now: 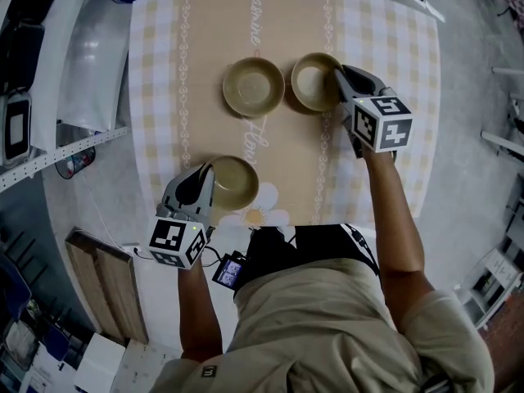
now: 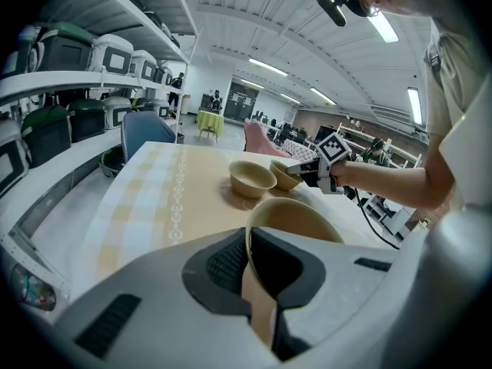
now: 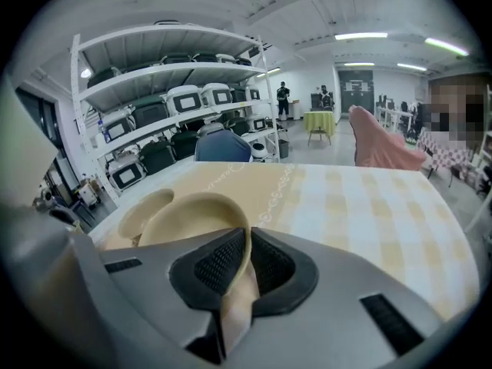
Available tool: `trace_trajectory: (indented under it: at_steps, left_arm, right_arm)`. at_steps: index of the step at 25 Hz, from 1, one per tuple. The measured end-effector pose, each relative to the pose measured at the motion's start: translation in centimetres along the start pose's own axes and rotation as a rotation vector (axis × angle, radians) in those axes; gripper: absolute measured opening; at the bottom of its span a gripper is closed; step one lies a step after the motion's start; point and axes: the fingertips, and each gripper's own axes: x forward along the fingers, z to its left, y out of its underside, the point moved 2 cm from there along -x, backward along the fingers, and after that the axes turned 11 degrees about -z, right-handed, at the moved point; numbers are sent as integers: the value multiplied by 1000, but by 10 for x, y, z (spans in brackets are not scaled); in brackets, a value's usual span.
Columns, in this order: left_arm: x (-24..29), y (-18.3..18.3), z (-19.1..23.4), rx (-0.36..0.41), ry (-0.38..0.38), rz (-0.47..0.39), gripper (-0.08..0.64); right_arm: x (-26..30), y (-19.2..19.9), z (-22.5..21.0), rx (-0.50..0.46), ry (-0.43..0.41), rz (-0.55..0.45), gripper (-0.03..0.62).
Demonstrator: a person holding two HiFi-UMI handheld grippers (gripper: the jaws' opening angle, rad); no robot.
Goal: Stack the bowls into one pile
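Observation:
Three tan bowls sit on the checked tablecloth (image 1: 393, 137). My left gripper (image 1: 209, 174) is shut on the left rim of the near bowl (image 1: 236, 182); in the left gripper view the rim of that bowl (image 2: 296, 217) is pinched between the pads of the gripper (image 2: 247, 256). My right gripper (image 1: 337, 76) is shut on the right rim of the far right bowl (image 1: 313, 80), and in the right gripper view the thin wall of this bowl (image 3: 188, 217) sits between the pads. The third bowl (image 1: 254, 86) stands free just left of it, also seen as the third bowl (image 3: 142, 210).
White shelving (image 2: 92, 75) with grey cases runs along the table's left side, and a blue chair (image 3: 223, 146) stands at the far end. Wooden boards (image 1: 102, 281) lie on the floor at the near left. A person (image 3: 453, 121) sits beyond the table's far right.

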Motion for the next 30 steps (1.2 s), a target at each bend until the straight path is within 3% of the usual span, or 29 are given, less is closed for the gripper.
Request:
trace_trajectory:
  at_steps: [5, 30]
  left_arm:
    - [-1, -1, 0, 1, 0, 0, 18]
    - [-19, -7, -2, -5, -22, -32, 18]
  right_arm:
    - [-3, -7, 2, 93, -31, -23, 18]
    - [-15, -60, 54, 68, -144, -117, 14]
